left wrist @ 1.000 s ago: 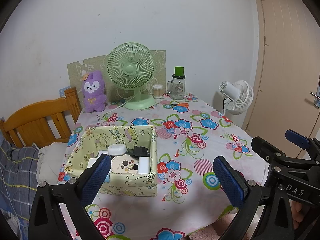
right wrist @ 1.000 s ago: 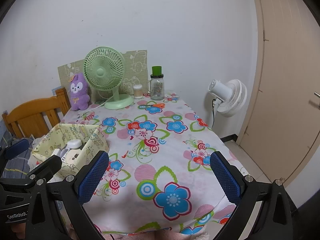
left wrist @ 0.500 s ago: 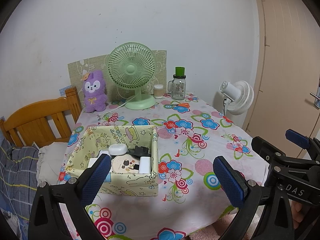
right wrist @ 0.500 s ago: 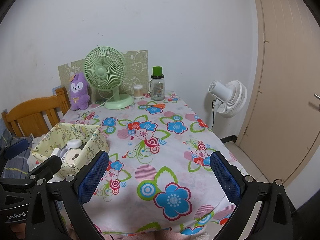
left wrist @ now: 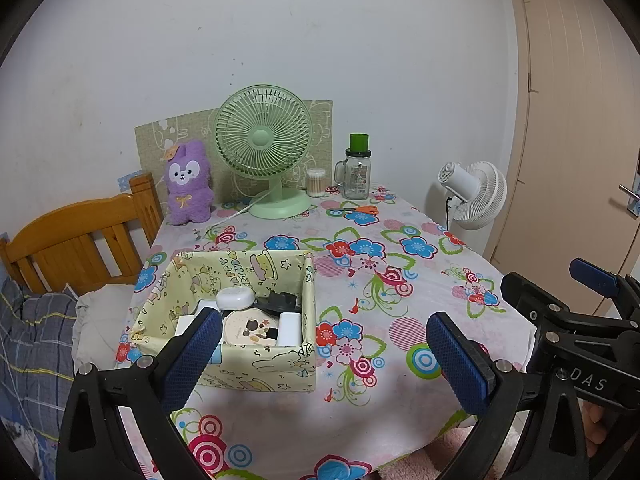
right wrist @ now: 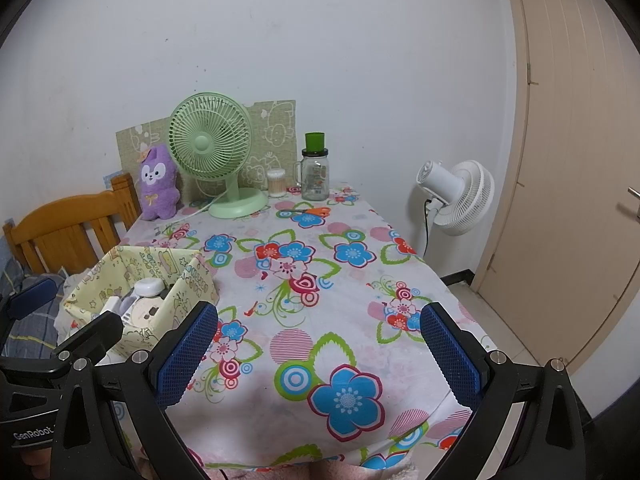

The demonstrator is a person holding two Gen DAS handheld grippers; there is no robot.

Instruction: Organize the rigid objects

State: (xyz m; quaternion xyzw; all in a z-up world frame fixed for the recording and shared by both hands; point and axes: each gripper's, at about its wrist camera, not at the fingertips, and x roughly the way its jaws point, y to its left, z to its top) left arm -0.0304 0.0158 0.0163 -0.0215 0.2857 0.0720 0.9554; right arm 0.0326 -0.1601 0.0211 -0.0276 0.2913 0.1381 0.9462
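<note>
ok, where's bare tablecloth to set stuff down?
Free: the wide stretch right of the fabric box, running from the scissors to the near edge. Crowded: the back row with plush, green fan, swab jar, glass mug.

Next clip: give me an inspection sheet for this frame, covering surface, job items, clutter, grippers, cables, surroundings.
Surface: table under a floral cloth.
Job's things: box at the table's left edge holds a white case, a round compact, a black piece and a white block.
Clutter: green fan, plush, jar, swab tub, scissors, all at the far end.
Grippers: left gripper and right gripper open, empty, at the near edge.
Cables: fan cord on the cloth.
Surroundings: white fan, door, chair.
</note>
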